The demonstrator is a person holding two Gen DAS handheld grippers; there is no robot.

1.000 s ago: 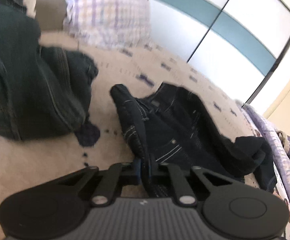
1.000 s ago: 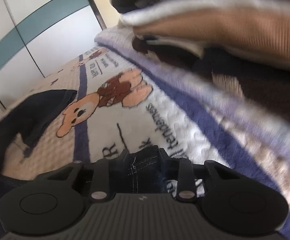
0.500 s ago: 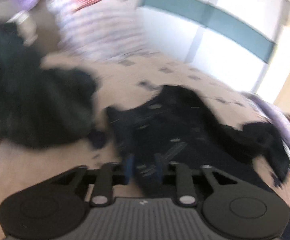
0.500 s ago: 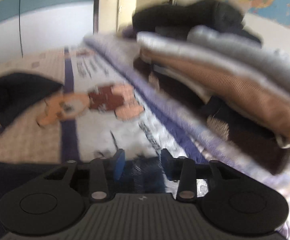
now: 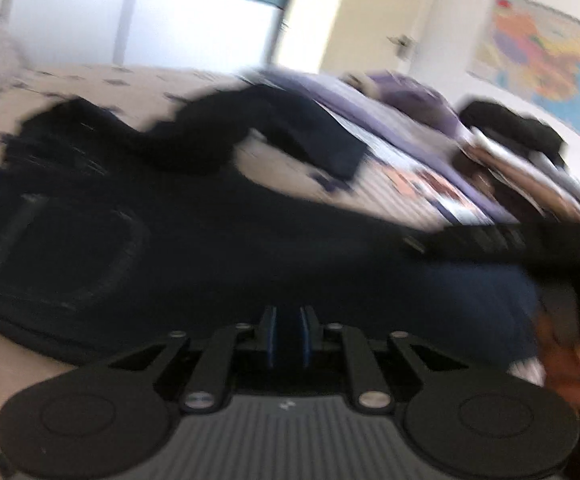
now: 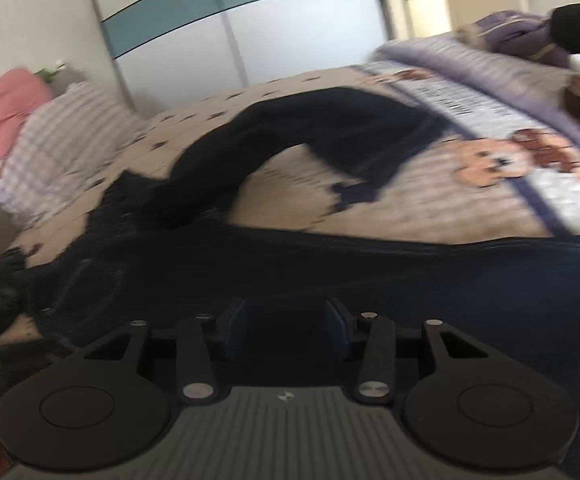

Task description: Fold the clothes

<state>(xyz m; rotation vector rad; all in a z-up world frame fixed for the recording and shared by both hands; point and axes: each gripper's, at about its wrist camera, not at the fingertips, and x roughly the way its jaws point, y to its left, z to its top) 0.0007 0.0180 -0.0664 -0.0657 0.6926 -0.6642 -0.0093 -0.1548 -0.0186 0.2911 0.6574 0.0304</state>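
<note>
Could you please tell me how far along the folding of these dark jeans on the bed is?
Done: a stack of folded clothes sits at the bed's far side. In hand: the dark jeans are spread across the bed, unfolded. The left tool is nearly closed on denim; the right tool has its jaws apart and closing over the fabric. Left: one leg still curls away, and no fold shows yet.

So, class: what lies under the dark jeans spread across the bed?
Under the dark jeans lies the beige patterned bedspread; beside it a cartoon bear blanket shows near one leg's end. Whatever lies directly beneath the denim is covered and cannot be seen.
</note>
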